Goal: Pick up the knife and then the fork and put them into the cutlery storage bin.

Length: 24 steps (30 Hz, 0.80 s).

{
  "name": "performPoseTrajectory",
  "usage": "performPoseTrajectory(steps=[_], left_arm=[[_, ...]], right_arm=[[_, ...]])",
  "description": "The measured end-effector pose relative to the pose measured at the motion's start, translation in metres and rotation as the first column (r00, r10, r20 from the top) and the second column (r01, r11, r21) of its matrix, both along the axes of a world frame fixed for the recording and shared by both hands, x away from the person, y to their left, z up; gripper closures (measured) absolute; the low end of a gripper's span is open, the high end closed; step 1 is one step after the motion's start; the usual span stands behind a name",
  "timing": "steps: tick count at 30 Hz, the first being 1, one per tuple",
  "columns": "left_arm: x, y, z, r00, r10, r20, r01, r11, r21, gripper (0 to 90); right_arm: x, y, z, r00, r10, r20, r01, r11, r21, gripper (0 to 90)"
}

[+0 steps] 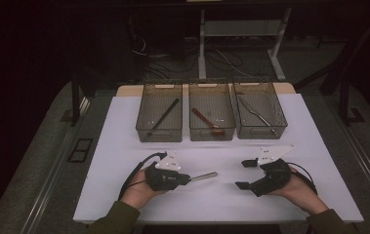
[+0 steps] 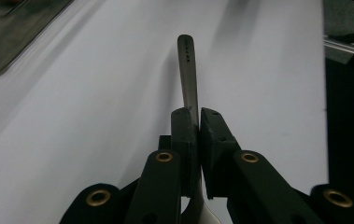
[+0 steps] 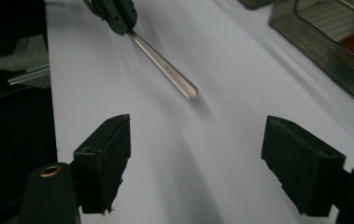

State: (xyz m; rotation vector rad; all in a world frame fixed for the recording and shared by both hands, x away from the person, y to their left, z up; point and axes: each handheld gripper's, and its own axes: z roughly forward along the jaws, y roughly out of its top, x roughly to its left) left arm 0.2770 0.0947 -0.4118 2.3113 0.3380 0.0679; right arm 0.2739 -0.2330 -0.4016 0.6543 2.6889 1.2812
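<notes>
Held over the near half of the white table [image 1: 124, 122], well short of every edge: left gripper [image 1: 188, 178] clamped shut on a metal utensil [image 1: 203, 176], handle end sticking out toward the middle of the table. Seen in the left gripper view with both jaws pressed tight against the flat handle [image 2: 187, 70], rounded tip forward. Broad end of the utensil cut off at the bottom of that view, so impossible to say whether spoon or fork.

Right gripper [image 1: 244, 174] spread wide with nothing between the jaws, held above bare table across from the utensil, apart from it. Handle tip pointed toward that gap in the right gripper view [image 3: 163, 65].

Plenty of bare white surface between and ahead of both grippers, and more to either side. Farther back, three clear bins in a row: left bin [image 1: 159, 131] with a dark stick, middle bin [image 1: 212, 133] with a reddish wooden spoon, right bin [image 1: 260, 131] with pale metal pieces, hard to make out. Only strips of table left between the bins and the far edge.

Surroundings dark; motion blur on the table in both gripper views.
</notes>
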Motion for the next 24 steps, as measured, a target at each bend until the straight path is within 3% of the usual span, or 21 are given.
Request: performPoseTrajectory(steps=[4, 7, 13, 17, 24], left_arm=[[-0.008, -0.018, 0.003, 0.9974, -0.072, 0.008, 0.072, 0.9974, -0.002, 84.1], [-0.013, -0.028, 0.006, 0.9935, -0.113, 0.015, 0.113, 0.9936, 0.001, 84.2], [-0.019, -0.040, 0.009, 0.9819, -0.184, 0.043, 0.184, 0.9828, 0.005, 84.1], [-0.020, -0.041, 0.008, 0.9796, -0.196, 0.042, 0.196, 0.9805, 0.009, 84.1], [-0.020, -0.040, 0.008, 0.9780, -0.204, 0.044, 0.204, 0.9790, 0.007, 84.1]], right_arm=[[0.000, 0.017, 0.001, 0.9978, 0.064, -0.014, -0.065, 0.998, -0.011, 31.2], [-0.001, 0.030, 0.000, 0.9908, 0.135, -0.011, -0.135, 0.990, -0.033, 37.3], [0.000, 0.054, -0.009, 0.9617, 0.271, -0.039, -0.274, 0.957, -0.092, 54.8], [0.000, 0.068, -0.015, 0.9405, 0.335, -0.054, -0.340, 0.933, -0.118, 62.7], [0.001, 0.085, -0.019, 0.9251, 0.370, -0.084, -0.379, 0.913, -0.151, 76.7]])
